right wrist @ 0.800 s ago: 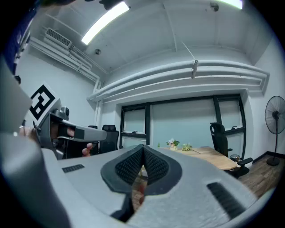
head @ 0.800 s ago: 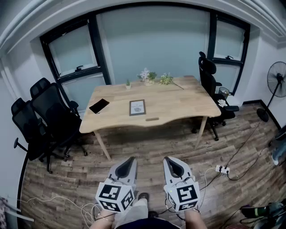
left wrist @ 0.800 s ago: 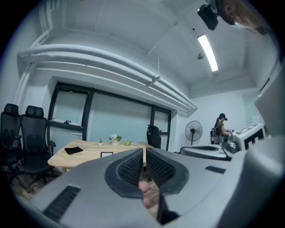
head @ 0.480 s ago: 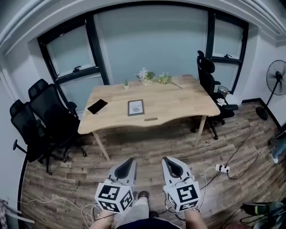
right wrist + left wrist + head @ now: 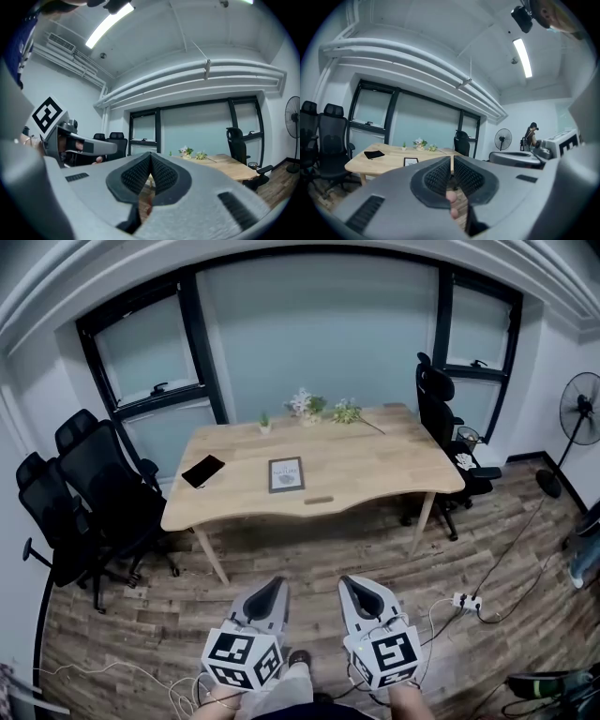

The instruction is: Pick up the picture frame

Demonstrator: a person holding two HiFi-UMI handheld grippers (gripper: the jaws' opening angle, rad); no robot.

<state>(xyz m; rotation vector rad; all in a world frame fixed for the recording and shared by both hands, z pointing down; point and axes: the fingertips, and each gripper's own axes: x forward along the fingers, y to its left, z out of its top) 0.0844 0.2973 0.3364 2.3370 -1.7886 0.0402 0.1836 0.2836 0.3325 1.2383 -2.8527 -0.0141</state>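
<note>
The picture frame (image 5: pixel 286 474) is small and dark-edged with a pale print, lying flat near the middle of the wooden table (image 5: pixel 375 470); it also shows far off in the left gripper view as the picture frame (image 5: pixel 410 162). My left gripper (image 5: pixel 274 584) and right gripper (image 5: pixel 349 583) hang side by side low in the head view, over the floor well short of the table. Both have their jaws together with nothing between them. In the gripper views the left gripper (image 5: pixel 452 159) and the right gripper (image 5: pixel 151 155) point level toward the table.
A black phone-like slab (image 5: pixel 203 471) and small plants (image 5: pixel 307 404) lie on the table. Black office chairs (image 5: pixel 80 498) stand left, another chair (image 5: pixel 441 418) right. A fan (image 5: pixel 579 409), a power strip (image 5: pixel 464 600) and cables sit on the wooden floor.
The view has shifted slightly: the table and frame sit a little lower and nearer. Both grippers stay shut and have dropped slightly in the picture.
</note>
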